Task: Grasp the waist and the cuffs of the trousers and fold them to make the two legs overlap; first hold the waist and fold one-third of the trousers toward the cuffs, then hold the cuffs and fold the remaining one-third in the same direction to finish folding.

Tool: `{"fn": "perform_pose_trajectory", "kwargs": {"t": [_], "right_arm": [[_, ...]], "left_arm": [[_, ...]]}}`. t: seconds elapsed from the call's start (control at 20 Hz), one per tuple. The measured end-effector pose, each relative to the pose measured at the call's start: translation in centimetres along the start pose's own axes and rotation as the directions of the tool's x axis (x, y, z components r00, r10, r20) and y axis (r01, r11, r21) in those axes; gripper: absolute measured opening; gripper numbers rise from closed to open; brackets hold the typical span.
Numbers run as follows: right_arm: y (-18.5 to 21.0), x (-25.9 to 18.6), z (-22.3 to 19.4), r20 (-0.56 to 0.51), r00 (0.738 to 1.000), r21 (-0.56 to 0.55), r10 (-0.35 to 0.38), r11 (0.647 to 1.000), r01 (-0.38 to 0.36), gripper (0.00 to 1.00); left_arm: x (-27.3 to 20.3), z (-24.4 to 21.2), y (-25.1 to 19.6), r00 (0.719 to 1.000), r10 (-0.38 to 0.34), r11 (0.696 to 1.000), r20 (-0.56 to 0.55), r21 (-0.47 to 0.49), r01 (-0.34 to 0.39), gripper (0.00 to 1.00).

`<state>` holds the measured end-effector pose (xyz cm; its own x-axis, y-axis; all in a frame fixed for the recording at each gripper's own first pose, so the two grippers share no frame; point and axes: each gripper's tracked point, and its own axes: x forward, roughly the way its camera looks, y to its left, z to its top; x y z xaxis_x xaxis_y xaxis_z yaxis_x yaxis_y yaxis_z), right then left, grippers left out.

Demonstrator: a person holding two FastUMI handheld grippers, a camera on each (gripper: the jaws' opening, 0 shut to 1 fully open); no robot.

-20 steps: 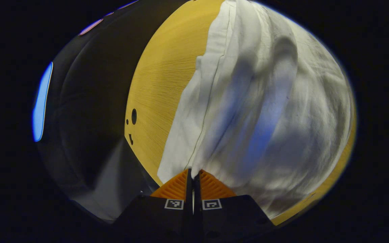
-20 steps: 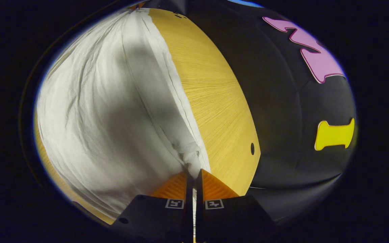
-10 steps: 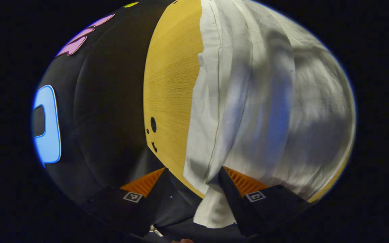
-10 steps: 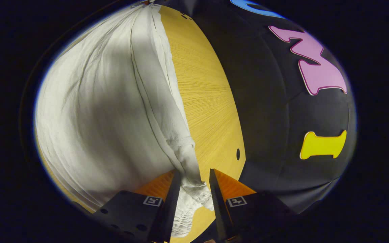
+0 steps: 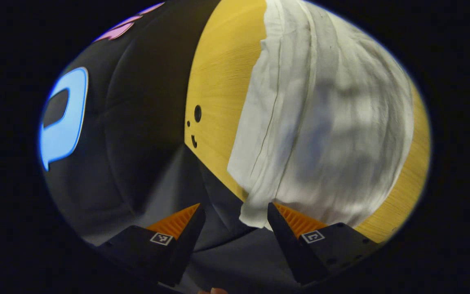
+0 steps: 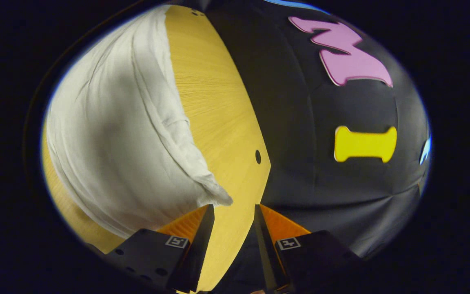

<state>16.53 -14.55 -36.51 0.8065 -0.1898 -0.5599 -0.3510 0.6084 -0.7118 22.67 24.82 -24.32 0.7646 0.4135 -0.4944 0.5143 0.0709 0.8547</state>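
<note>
1. In the left gripper view, the left gripper (image 5: 235, 212) is spread wide, its two fingers well apart and holding nothing.
2. A corner of the white trousers (image 5: 320, 122) hangs off the table edge and ends between the finger tips, just beside the finger at 5 o'clock; whether they touch I cannot tell.
3. In the right gripper view, the right gripper (image 6: 233, 211) is also spread, with bare table (image 6: 218, 122) showing in the gap.
4. The pointed corner of the trousers (image 6: 116, 134) lies just above the tip of the finger at 7 o'clock, near it but outside the gap.
5. The trousers lie flat on the yellow wooden table (image 5: 218, 81), wrinkled, with a long seam running from 12 towards 6 o'clock in the left gripper view.
6. In the right gripper view the cloth fills the side from 8 to 11 o'clock, its edge bunched into a thick folded ridge.
7. A small dark hole (image 6: 258, 156) sits in the table near its edge, at 3 o'clock from the cloth's corner.
</note>
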Motion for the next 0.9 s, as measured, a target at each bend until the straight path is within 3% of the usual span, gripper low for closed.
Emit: {"fn": "perform_pose_trajectory", "kwargs": {"t": [0.1,0.2,0.25,0.3,0.4,0.5,0.65,0.75,0.9], "right_arm": [[-0.3,-1.6,-0.3,-0.018,1.000,0.180,0.008,0.984,-0.005,0.64],[0.1,-3.0,-0.2,-0.019,0.999,0.360,0.031,0.933,-0.022,0.61],[0.4,-3.6,0.0,-0.018,0.999,0.444,0.046,0.895,-0.033,0.61],[0.6,-4.2,0.2,-0.017,0.998,0.521,0.060,0.852,-0.042,0.69],[1.4,-5.2,0.4,-0.031,0.995,0.658,0.091,0.751,-0.048,0.69],[2.5,-6.0,0.3,-0.045,0.990,0.791,0.131,0.610,-0.045,0.69],[4.5,-7.1,0.1,-0.061,0.977,0.918,0.204,0.395,-0.025,0.69],[5.9,-7.1,-0.5,-0.058,0.969,0.961,0.239,0.278,-0.011,0.71],[7.4,-7.0,-1.5,-0.065,0.958,0.990,0.279,0.142,0.025,0.73]], "left_arm": [[-1.4,-0.8,-0.3,1.000,0.005,0.995,-0.004,-0.100,-0.005,0.98],[-2.9,-0.8,-1.0,1.000,0.004,0.978,0.005,-0.206,-0.002,0.97],[-3.7,-0.7,-1.4,1.000,0.006,0.965,0.015,-0.264,-0.002,0.98],[-4.5,-0.3,-1.8,1.000,0.002,0.944,0.030,-0.331,0.008,0.97],[-5.9,0.8,-2.8,0.997,-0.002,0.873,0.077,-0.486,0.039,0.96],[-7.9,2.1,-3.9,0.993,0.001,0.761,0.115,-0.645,0.074,0.96],[-10.6,4.2,-4.8,0.985,0.020,0.516,0.174,-0.845,0.139,0.96],[-12.0,5.7,-5.0,0.972,0.032,0.350,0.232,-0.914,0.206,0.97],[-13.0,6.4,-5.6,0.963,0.037,0.161,0.267,-0.953,0.258,0.97]]}}
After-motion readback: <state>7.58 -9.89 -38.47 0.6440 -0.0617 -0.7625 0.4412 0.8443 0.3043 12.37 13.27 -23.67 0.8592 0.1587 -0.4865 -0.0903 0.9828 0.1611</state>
